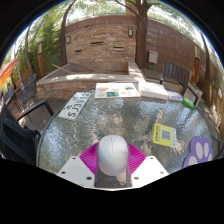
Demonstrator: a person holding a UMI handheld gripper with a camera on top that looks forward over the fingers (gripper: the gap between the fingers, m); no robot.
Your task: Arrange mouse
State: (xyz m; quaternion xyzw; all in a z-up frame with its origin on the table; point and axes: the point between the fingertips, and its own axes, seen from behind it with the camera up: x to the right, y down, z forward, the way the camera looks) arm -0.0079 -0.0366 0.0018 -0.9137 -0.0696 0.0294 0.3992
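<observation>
Outdoors, on a patio walled in brick, with tree trunks rising behind.

Jaws of the gripper held apart, low over the near edge of a round glass table. White mouse sat between the 2 fingers, its rounded back up, flanked on both sides by the pink pads. Could not tell whether the pads actually pressed on the mouse or merely stood close beside it; likewise could not tell whether the mouse rested on the glass or hung clear of it.

Beyond the mouse, scattered across the table:
- a white licence plate with dark characters, lying tilted toward the far left edge;
- a pale card with coloured print, flat near the far edge;
- a yellow card toward the right edge;
- a purple mat with a white paw print, at the near right edge;
- a small green item at the far right edge, too small to make out.

Dark chair drawn up at the left edge of the table. More chairs past the far right edge.
</observation>
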